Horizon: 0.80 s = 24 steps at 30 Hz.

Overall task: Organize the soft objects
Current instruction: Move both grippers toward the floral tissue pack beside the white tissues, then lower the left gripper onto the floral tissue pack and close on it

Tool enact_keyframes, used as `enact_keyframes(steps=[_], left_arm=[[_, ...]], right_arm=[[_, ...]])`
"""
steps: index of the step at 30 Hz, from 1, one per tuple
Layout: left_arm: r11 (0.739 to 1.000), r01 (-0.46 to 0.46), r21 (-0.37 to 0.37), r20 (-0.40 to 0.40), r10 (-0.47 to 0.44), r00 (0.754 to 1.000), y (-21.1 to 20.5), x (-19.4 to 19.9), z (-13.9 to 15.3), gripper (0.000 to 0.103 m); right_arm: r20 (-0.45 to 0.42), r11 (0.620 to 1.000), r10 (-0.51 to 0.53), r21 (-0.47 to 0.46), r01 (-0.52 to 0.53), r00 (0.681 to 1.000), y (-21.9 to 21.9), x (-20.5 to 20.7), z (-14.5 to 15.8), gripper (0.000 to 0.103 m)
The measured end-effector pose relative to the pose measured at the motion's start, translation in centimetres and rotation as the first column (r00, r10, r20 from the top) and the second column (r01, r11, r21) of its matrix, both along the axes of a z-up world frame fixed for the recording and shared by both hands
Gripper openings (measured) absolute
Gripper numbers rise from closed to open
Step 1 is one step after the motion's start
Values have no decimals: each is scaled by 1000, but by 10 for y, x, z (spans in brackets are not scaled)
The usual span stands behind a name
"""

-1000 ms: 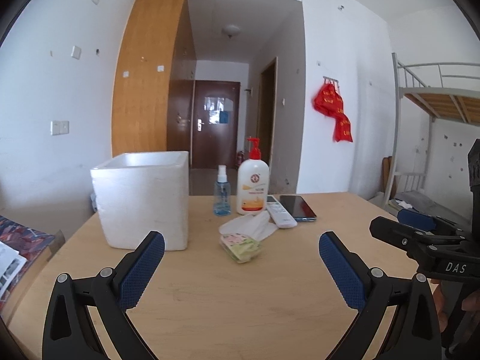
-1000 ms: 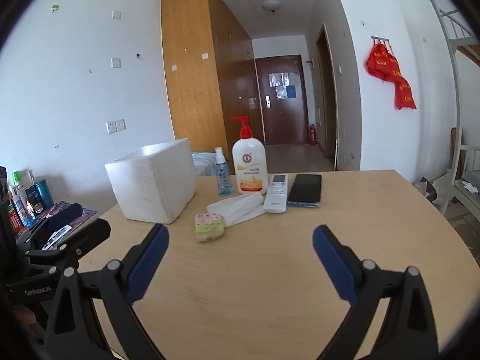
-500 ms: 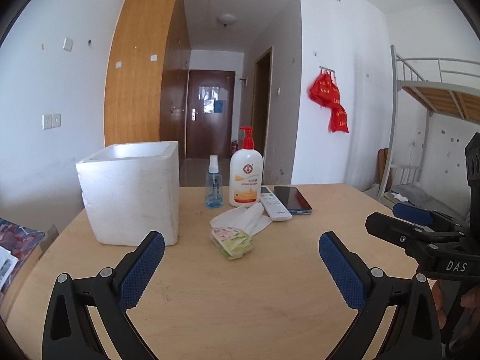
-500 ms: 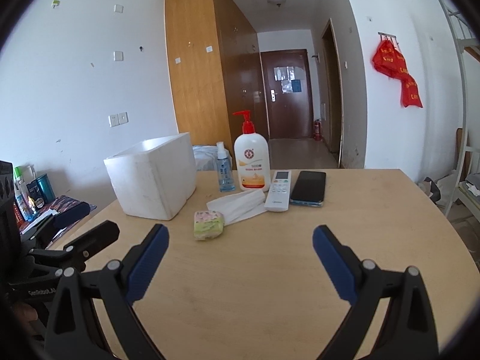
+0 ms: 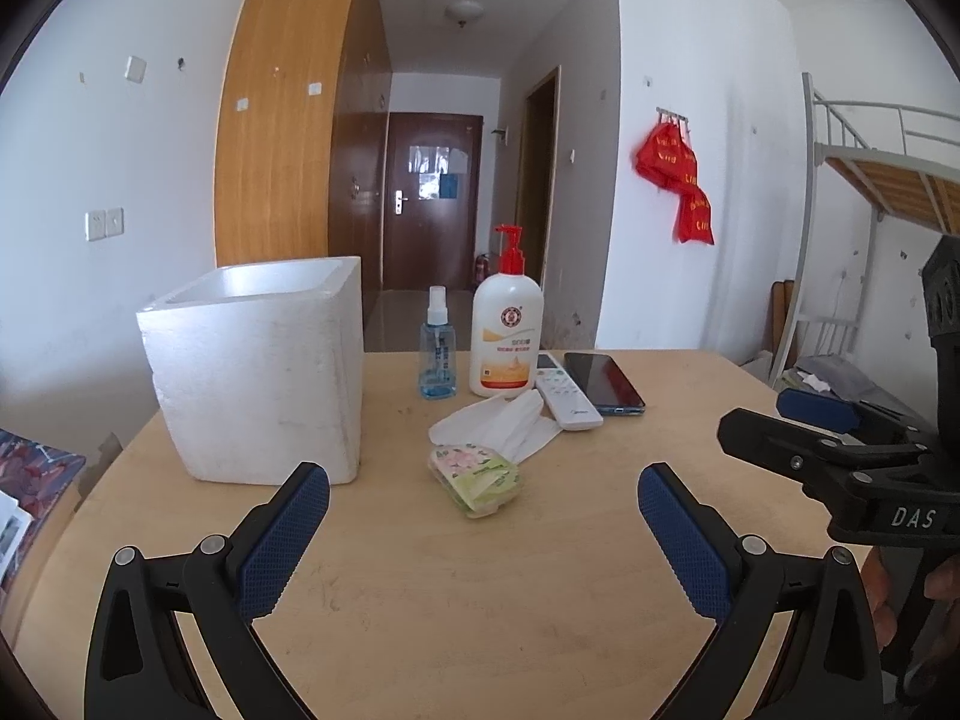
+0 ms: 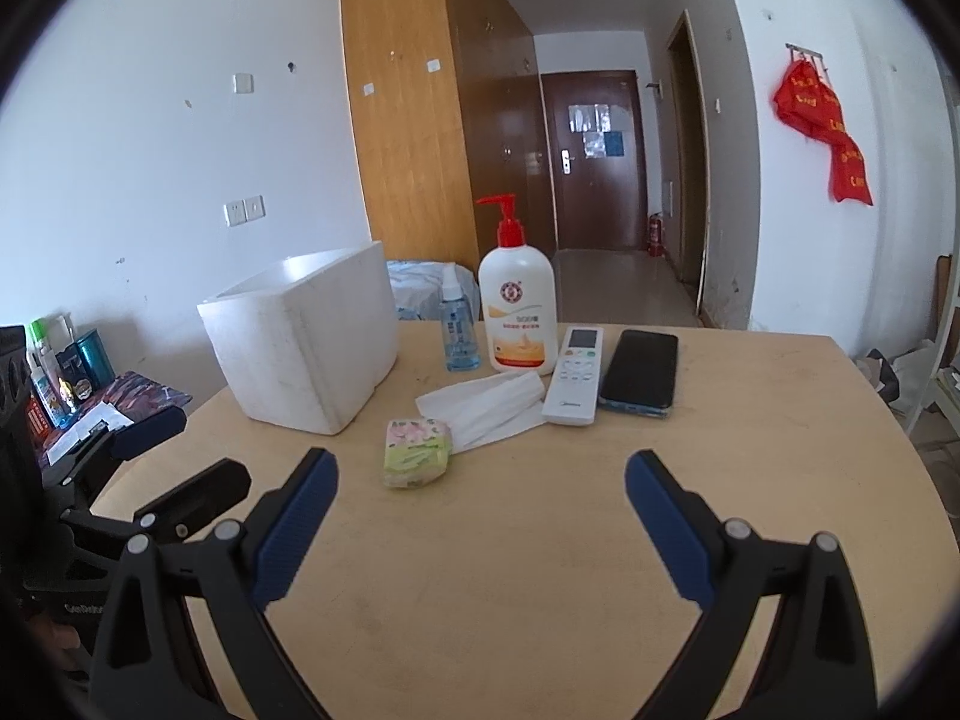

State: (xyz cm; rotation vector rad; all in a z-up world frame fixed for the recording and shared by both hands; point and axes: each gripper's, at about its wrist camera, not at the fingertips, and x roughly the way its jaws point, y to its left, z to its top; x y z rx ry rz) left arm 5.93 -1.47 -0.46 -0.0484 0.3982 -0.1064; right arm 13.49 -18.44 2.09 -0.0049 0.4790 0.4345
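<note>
Wooden table (image 5: 540, 600): tissue pack (image 5: 477, 478) beside foam box (image 5: 264, 372).

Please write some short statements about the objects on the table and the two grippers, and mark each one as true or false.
1. Both grippers have open jaws holding nothing. True: left gripper, right gripper.
2. The tissue pack lies inside the foam box. False: it lies on the table, beside the box.
3. The remote lies between the pump bottle and the phone. True.
4. The spray bottle lies on its side. False: it stands upright.
5. The white tissue covers the phone. False: they are apart.
</note>
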Motion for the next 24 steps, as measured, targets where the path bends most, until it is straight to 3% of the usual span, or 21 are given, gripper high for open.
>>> enact_keyframes(steps=[9, 18, 24], left_arm=[[1000, -6, 31, -39, 8, 999, 0, 30, -1, 103], [999, 33, -7, -169, -34, 985, 2, 76, -15, 103], [1000, 16, -26, -265, -23, 964, 7, 111, -32, 103]], right_arm=[[-45, 999, 44, -14, -44, 998, 8, 32, 0, 98], [-127, 994, 82, -66, -90, 989, 25, 75, -6, 98], [-203, 989, 109, -78, -127, 973, 31, 107, -17, 90]])
